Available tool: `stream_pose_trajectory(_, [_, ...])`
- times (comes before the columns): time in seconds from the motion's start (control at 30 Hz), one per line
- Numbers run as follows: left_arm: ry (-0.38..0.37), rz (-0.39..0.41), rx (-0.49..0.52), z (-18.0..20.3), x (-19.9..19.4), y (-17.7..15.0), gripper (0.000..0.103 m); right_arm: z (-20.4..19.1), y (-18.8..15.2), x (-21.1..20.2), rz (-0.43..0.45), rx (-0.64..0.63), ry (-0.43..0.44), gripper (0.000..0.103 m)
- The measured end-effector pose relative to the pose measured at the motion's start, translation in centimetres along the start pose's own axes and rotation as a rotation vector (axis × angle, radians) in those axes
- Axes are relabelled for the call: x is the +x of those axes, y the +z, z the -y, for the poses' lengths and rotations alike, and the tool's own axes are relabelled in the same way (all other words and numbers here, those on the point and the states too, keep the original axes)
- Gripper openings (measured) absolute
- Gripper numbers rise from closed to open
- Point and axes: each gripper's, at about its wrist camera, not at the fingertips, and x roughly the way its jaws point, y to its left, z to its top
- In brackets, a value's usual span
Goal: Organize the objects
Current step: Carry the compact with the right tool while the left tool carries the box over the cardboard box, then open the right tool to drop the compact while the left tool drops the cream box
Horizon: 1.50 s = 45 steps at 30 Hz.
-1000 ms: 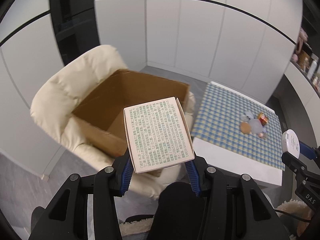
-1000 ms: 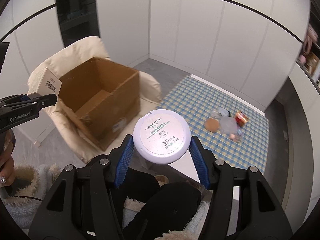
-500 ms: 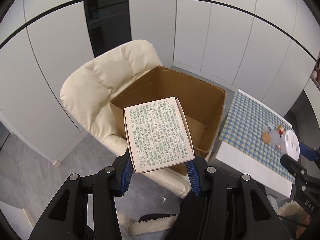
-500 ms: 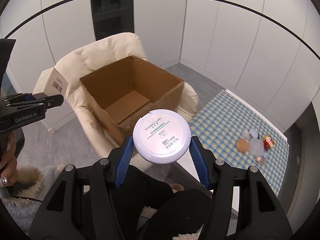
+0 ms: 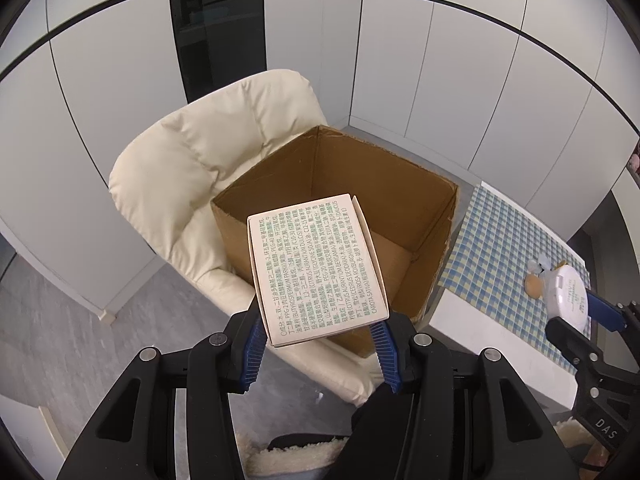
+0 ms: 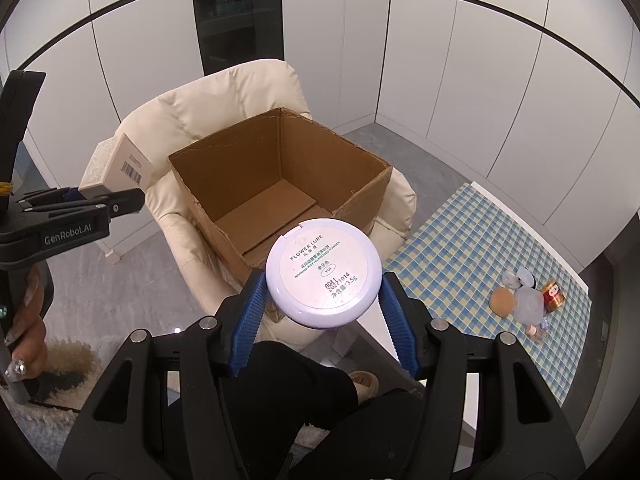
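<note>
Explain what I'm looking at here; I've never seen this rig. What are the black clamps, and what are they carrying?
No robot: a person holds one handheld gripper per hand, each with a fisheye camera looking along its blue-padded fingers. The left gripper is shut on a printed carton. The right gripper is shut on a round Flower Lure pressed powder compact. Ahead, an open cardboard box, apparently empty, sits on a cream armchair. To the right, a blue checked tablecloth holds small cosmetics.

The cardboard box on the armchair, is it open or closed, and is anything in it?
Open. The cardboard box has no top covering; its bare brown floor shows, empty where visible.
</note>
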Motion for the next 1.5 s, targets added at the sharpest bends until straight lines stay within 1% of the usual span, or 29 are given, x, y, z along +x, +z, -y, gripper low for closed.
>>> stream_pose_trajectory(0.2, [0.005,0.014,-0.009,0.9,1.7,2.1,0.048,0.2,2.3,2.2,0.006,-0.018,-0.001,0.060])
stream_pose_trajectory(0.3, [0.017,0.014,-0.025,0.9,3.1,3.1,0.048,0.2,3.5,3.8,0.011,-0.001,0.015,0.060])
stream_pose_trajectory(0.43, [0.015,-0.004,-0.048,0.7,5.5,4.2,0.048,-0.2,4.9,6.4,-0.001,0.001,0.031,0.060])
stream_pose_trajectory(0.57, [0.037,-0.022,-0.055,0.5,8.0,4.9,0.048,-0.6,5.9,9.4,-0.030,-0.001,0.046,0.060])
stream_pose_trajectory(0.63, [0.035,-0.041,-0.058,0.4,9.5,5.2,0.048,-0.8,6.3,10.6,-0.042,-0.001,0.053,0.060])
stream_pose_trajectory(0.87, [0.030,-0.097,-0.073,0.0,14.2,5.9,0.048,-1.3,7.8,16.0,-0.091,-0.020,0.068,0.060])
stream_pose_trajectory(1.0, [0.033,-0.120,-0.085,-0.4,15.9,6.2,0.048,-1.7,8.7,18.6,-0.112,-0.034,0.075,0.060])
stream_pose_trajectory(1.13, [0.020,-0.149,-0.105,-0.7,17.5,6.0,0.048,-1.7,9.2,21.2,-0.130,-0.035,0.084,0.060])
stream_pose_trajectory(1.33, [0.003,-0.185,-0.106,-0.7,19.2,5.3,0.048,-1.8,9.4,23.8,-0.149,-0.031,0.083,0.059])
stream_pose_trajectory(1.5, [0.004,-0.192,-0.110,-1.1,19.5,5.1,0.048,-2.4,9.5,24.1,-0.121,-0.051,0.074,0.059])
